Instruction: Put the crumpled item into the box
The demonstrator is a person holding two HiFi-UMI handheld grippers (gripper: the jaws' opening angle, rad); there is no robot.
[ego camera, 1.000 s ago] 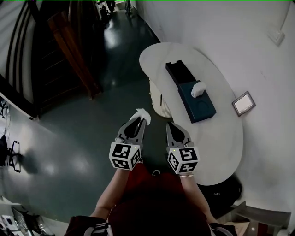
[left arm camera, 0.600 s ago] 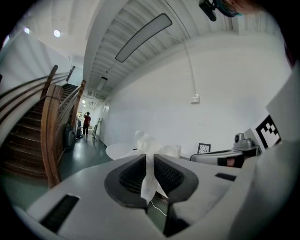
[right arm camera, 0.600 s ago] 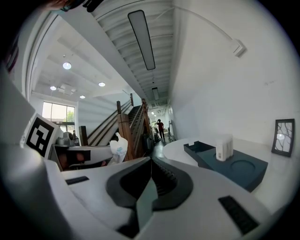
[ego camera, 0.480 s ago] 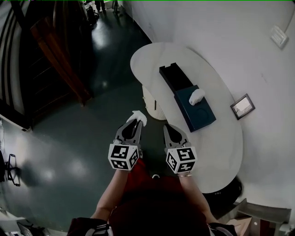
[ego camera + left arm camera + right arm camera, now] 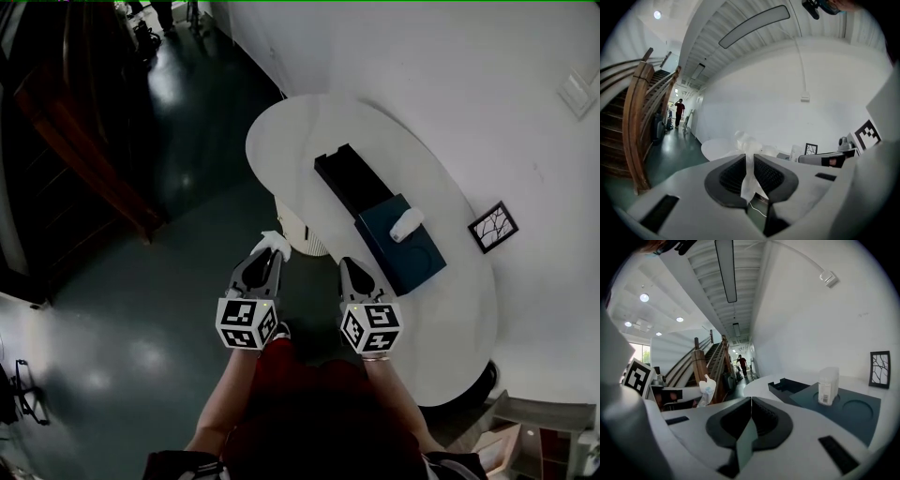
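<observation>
Crumpled item [image 5: 748, 159]: thin pinch in your left gripper [image 5: 262, 264] — a jolt could drop it short of the box [image 5: 349, 180].
Right gripper [image 5: 357, 278]: closed, empty.

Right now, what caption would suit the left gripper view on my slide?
Left gripper clamps a crumpled white item, with the white table ahead.

**Both tongs held forward side by side, left pair clamped**

The left tongs [image 5: 268, 254] point away from the body. Their jaws are pressed onto a crumpled white item [image 5: 275, 243] that sticks out past their tips. The right tongs [image 5: 353, 269] sit just beside them at about the same reach, roughly parallel, with jaws closed flat against each other and nothing between. A marker cube [image 5: 246, 322] sits behind each pair. Both forearms run straight back from the cubes toward the torso.
</observation>
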